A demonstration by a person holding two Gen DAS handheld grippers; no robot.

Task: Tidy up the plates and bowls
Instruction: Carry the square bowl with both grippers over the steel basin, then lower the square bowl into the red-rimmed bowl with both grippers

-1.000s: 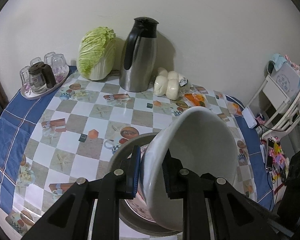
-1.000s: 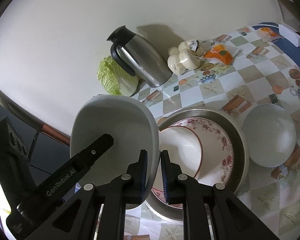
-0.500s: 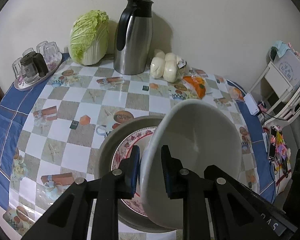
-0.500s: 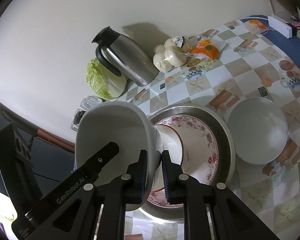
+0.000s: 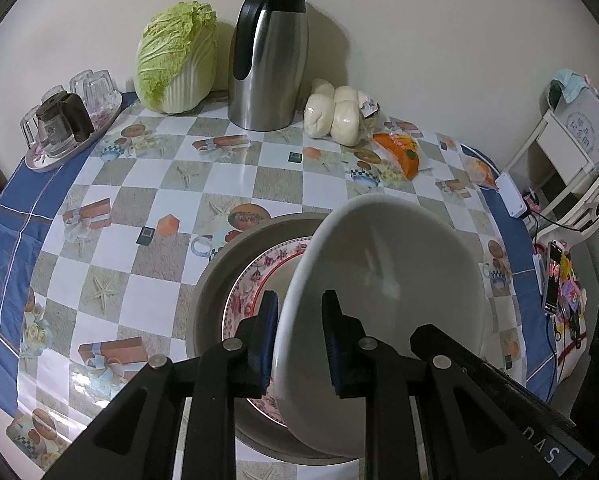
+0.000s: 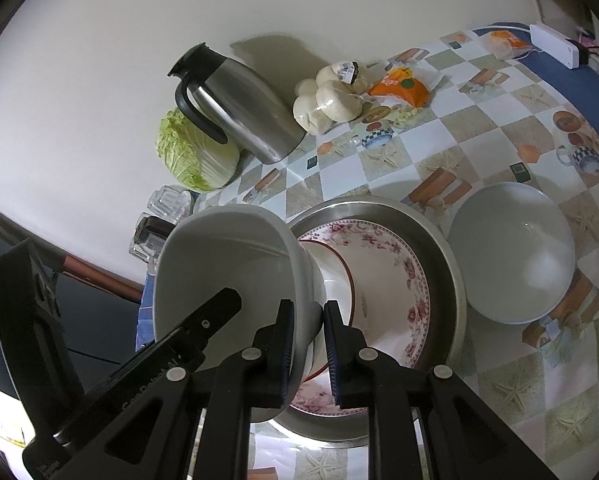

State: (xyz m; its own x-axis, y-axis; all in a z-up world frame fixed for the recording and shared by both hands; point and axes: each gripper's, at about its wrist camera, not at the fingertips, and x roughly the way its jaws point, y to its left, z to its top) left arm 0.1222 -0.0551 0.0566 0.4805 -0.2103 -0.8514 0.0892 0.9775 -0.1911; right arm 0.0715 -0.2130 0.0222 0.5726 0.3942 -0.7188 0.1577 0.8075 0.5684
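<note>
Table [image 5: 235,168], standing against a pale wall and wearing a checked cloth with blue edges. Sitting directly on it:
- cabbage [image 5: 177,58], leaning at the wall;
- steel jug [image 5: 269,60] with black lid and handle, standing just beside the cabbage;
- bag of white buns [image 5: 335,116], lying just beside the jug;
- orange packet [image 5: 397,154], lying near the buns;
- tray of glasses [image 5: 65,120], sitting at the far left corner;
- metal basin [image 6: 451,264], resting near the front, holding flowered plates;
- white bowl [image 6: 507,252], sitting upright, touching or just beside the basin.
</note>
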